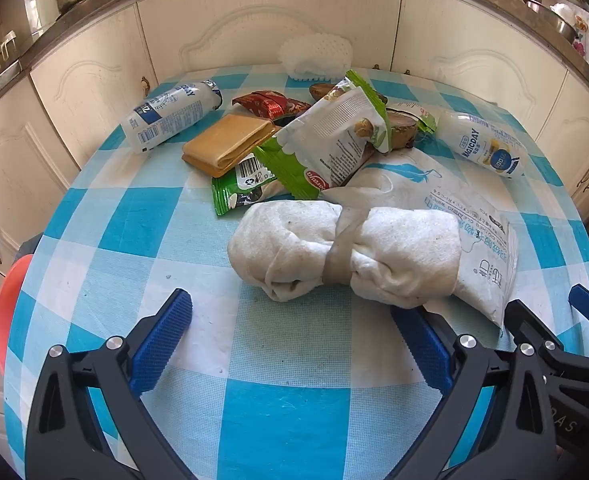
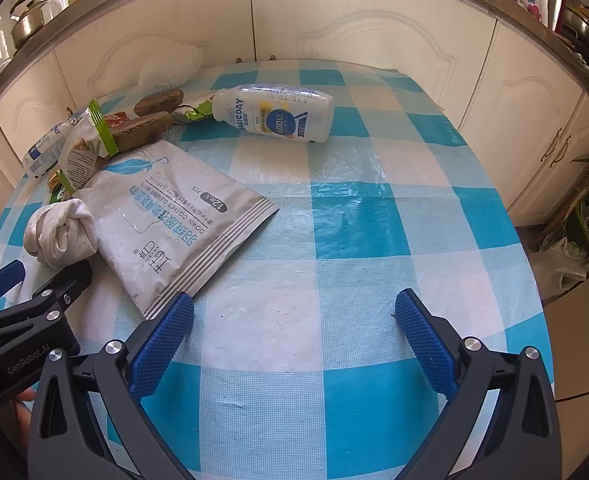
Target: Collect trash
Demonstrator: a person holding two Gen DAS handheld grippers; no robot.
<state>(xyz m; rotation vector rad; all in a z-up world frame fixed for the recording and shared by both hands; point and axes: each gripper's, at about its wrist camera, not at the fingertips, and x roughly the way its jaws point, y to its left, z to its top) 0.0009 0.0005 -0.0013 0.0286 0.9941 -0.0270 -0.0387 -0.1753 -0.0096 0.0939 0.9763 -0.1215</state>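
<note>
Two white MAGICDAY bottles lie on their sides on the bench (image 1: 94,240) with its blue-and-white checked cover: one at the far left (image 1: 166,118), one at the far right (image 1: 482,144). Between them sits a loose heap of trash: one large green-and-white snack wrapper (image 1: 334,140), a smaller green wrapper with a barcode (image 1: 242,188) tucked under it, one red wrapper (image 1: 270,105), one folded tan packet (image 1: 228,142) and some brown food scraps (image 1: 402,128). Nearer the cameras lies one knotted white cloth (image 1: 342,254), resting partly on one grey wipes pouch (image 2: 174,216) printed with a blue feather. A white foam net (image 1: 316,56) stands at the bench's far edge against cream cabinet doors (image 1: 86,92). A red basin rim (image 1: 8,308) shows past the bench's left edge.

The left hand-held gripper (image 1: 292,322) tilts steeply down, its jaws spread wide and empty, just short of the cloth. The right hand-held gripper (image 2: 294,318) also tilts down with jaws fully apart, holding nothing, over bare cover; the pouch's corner lies just beside its left finger. The two grippers sit side by side, close together.
</note>
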